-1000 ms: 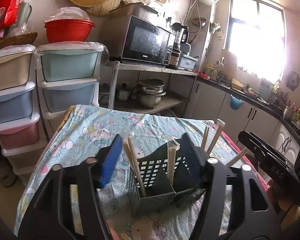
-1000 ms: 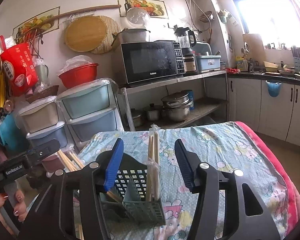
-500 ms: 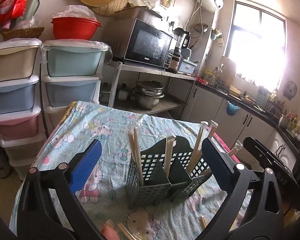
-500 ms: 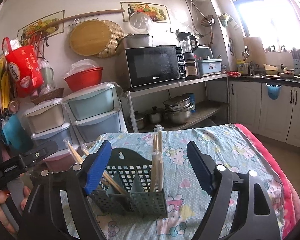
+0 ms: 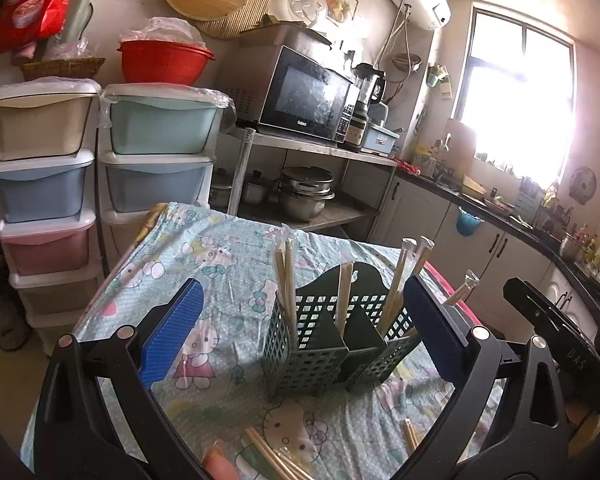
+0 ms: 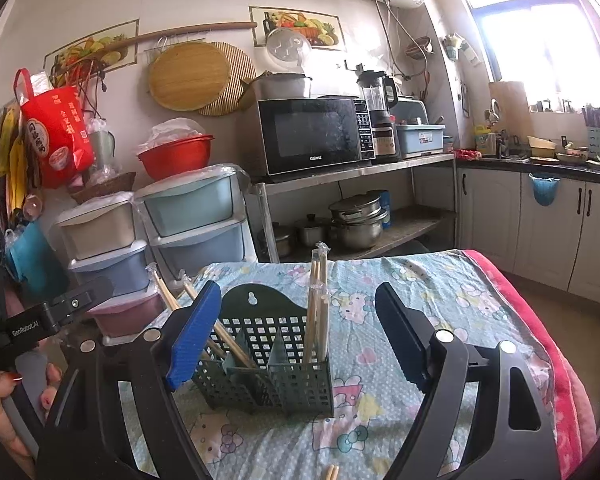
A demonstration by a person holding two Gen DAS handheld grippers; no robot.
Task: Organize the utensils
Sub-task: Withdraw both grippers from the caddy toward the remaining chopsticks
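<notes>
A dark green slotted utensil caddy [image 5: 336,344] stands on the table with the Hello Kitty cloth [image 5: 220,264]; it also shows in the right wrist view [image 6: 272,364]. Wrapped chopstick pairs [image 5: 285,280] stand upright in its compartments, and others lean out [image 6: 172,296]. Loose wrapped chopsticks [image 5: 272,456] lie on the cloth in front of the caddy. My left gripper [image 5: 300,332] is open and empty, held above and in front of the caddy. My right gripper [image 6: 296,336] is open and empty, facing the caddy from the other side.
Stacked plastic drawers [image 5: 44,184] stand beyond the table's far left. A metal shelf with a microwave [image 5: 304,96] and pots [image 5: 304,196] stands behind it. Kitchen counters [image 5: 500,216] run along the right. A red blanket edge [image 6: 540,340] borders the table.
Both grippers have opened wider and drawn back and upward from the caddy. More chopsticks on the cloth near the left gripper have come into view.
</notes>
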